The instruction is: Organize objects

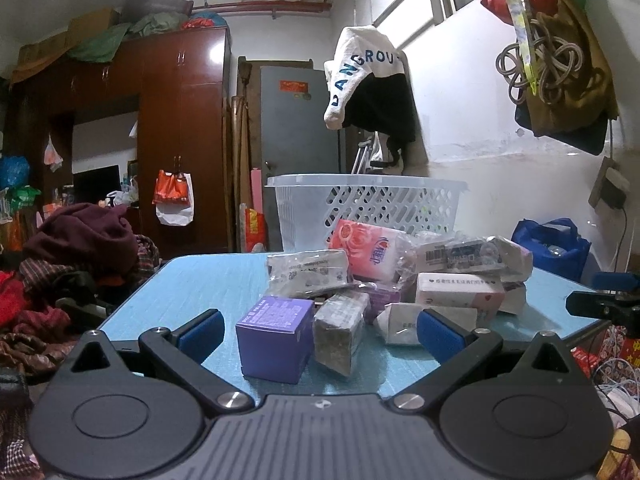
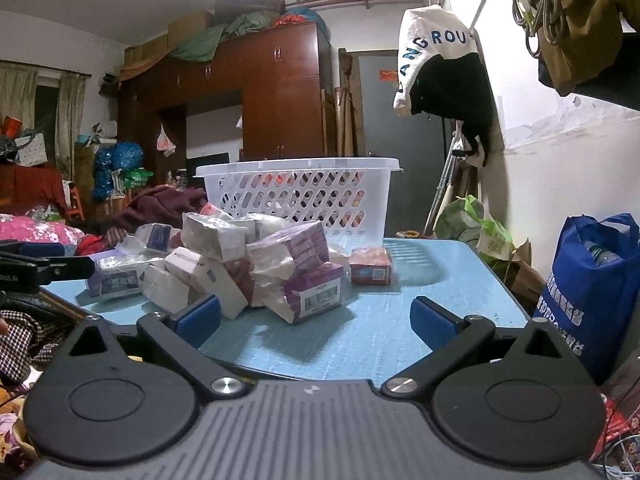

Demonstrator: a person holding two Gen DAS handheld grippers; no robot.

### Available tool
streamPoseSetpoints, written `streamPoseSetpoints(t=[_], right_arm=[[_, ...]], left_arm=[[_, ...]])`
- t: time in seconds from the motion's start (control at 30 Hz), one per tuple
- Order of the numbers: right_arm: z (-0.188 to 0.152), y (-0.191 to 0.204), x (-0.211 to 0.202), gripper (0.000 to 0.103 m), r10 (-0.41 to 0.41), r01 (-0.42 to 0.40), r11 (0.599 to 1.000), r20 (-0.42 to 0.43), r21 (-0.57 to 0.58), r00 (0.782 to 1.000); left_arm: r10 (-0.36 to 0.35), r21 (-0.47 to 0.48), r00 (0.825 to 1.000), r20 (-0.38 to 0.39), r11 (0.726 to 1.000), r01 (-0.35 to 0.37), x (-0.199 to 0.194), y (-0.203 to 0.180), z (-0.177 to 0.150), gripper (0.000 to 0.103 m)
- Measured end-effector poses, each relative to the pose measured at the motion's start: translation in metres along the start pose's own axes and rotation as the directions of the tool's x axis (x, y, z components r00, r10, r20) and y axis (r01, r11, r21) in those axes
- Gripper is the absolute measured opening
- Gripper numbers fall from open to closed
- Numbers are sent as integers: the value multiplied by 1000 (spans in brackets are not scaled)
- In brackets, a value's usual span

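A heap of tissue packs and small boxes point(image 1: 400, 276) lies on a light blue table point(image 1: 200, 284). Nearest the left gripper point(image 1: 320, 336) stand a purple box point(image 1: 274, 338) and a grey wrapped pack point(image 1: 340, 334); they sit between its wide-open fingers, untouched. A white plastic basket point(image 1: 368, 208) stands behind the heap. In the right wrist view the same heap point(image 2: 248, 264) and basket point(image 2: 300, 196) appear, with a small red box point(image 2: 370, 266) apart at the right. The right gripper point(image 2: 316, 318) is open over bare table, short of the heap.
A pile of clothes point(image 1: 76, 264) lies left of the table. A blue bag point(image 2: 588, 284) stands on the floor at the right, beside the white wall. Wardrobes point(image 1: 160, 120) and a grey door point(image 1: 300, 128) are behind. The other gripper's tip point(image 1: 600, 300) shows at the right edge.
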State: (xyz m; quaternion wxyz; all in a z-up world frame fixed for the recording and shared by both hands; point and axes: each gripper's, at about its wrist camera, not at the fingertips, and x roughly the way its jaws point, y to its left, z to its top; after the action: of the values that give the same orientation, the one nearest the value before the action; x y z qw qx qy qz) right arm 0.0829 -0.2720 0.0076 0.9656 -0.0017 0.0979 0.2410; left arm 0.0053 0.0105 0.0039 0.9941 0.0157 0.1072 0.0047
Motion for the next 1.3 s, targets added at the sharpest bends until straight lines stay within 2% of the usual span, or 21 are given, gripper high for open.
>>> streamPoseSetpoints(t=[1.3], right_arm=[[-2,1,3,103,22,-22,1000,-8,-16,1000]], left_arm=[[-17,22,1000,-25,1000,18,5,-5,-3,103]])
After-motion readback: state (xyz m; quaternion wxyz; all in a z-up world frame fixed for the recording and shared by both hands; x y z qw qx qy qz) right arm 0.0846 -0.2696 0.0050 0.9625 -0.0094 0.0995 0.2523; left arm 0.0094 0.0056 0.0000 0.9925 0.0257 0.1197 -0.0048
